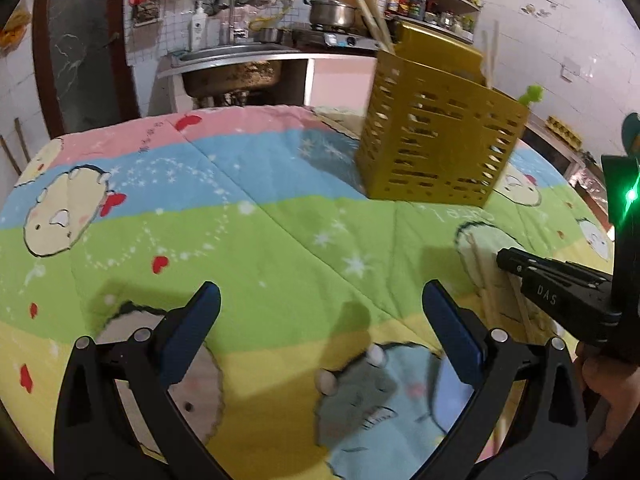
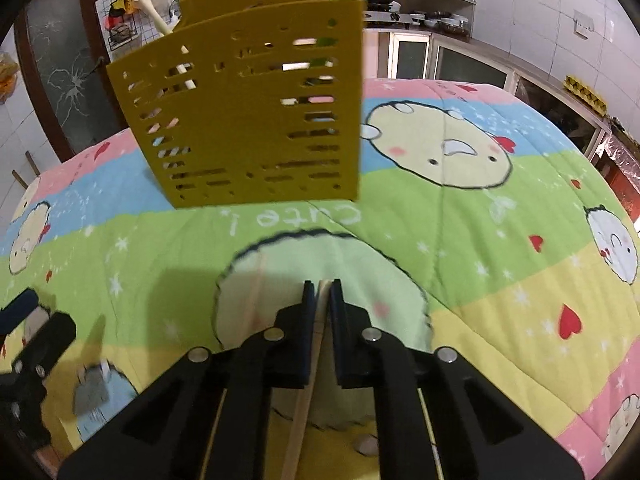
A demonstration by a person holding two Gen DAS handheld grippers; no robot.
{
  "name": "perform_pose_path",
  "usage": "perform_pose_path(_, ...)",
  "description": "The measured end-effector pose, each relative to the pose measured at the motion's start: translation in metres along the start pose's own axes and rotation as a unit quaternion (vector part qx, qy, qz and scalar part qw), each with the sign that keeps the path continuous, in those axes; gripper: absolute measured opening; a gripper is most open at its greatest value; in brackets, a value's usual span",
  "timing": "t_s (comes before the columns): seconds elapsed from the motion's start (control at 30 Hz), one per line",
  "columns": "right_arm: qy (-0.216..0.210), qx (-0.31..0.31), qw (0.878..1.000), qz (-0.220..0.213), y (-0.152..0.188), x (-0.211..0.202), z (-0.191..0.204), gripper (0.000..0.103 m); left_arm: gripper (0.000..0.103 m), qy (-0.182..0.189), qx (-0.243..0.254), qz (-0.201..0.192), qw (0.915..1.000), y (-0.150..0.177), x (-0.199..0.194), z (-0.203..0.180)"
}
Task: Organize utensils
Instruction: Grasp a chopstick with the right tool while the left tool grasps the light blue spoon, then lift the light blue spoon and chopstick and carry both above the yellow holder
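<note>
A yellow slotted utensil holder (image 1: 436,136) stands on the cartoon quilt (image 1: 248,216), with chopsticks and a green-tipped utensil (image 1: 531,94) in it. It fills the upper left of the right wrist view (image 2: 248,112). My left gripper (image 1: 320,312) is open and empty, low over the quilt. My right gripper (image 2: 323,286) is shut on a wooden chopstick (image 2: 306,408), in front of the holder. It shows at the right of the left wrist view (image 1: 508,260). More chopsticks (image 2: 252,304) lie on the quilt beside it; they also show in the left wrist view (image 1: 486,280).
Behind the table are a sink (image 1: 236,60), a stove with a steel pot (image 1: 332,12), hanging ladles and shelves of bottles (image 1: 432,4). Cabinets (image 2: 452,60) line the right wall. The left gripper shows at the lower left of the right wrist view (image 2: 28,320).
</note>
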State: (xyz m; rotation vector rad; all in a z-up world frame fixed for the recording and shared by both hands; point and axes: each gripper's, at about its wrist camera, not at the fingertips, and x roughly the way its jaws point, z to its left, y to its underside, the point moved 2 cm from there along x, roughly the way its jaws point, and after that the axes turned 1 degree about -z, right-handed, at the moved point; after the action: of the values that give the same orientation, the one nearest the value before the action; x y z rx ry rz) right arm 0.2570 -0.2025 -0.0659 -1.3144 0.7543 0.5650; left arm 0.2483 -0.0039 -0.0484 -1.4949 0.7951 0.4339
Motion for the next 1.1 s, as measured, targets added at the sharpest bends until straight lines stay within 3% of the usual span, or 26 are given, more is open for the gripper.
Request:
perform_pose_path(0.3,0.021,-0.019,1.0,-0.007,0.02,-0.02,-0.045,0.008,0.098,0.0,0.044,0.04,0.9982,0.02,0.002,-0.036)
perform_pose_path(0.53,0.018,-0.012,1.0,-0.023,0.027,-0.022,-0.051,0.008,0.096,0.008,0.061,0.062,0.9962,0.035,0.002,-0.054)
perform_pose_path(1.1,0.003,0.006,1.0,-0.03,0.033,-0.027,-0.056,0.008,0.043,0.006,0.089,0.059,0.9943,0.044,0.007,-0.069)
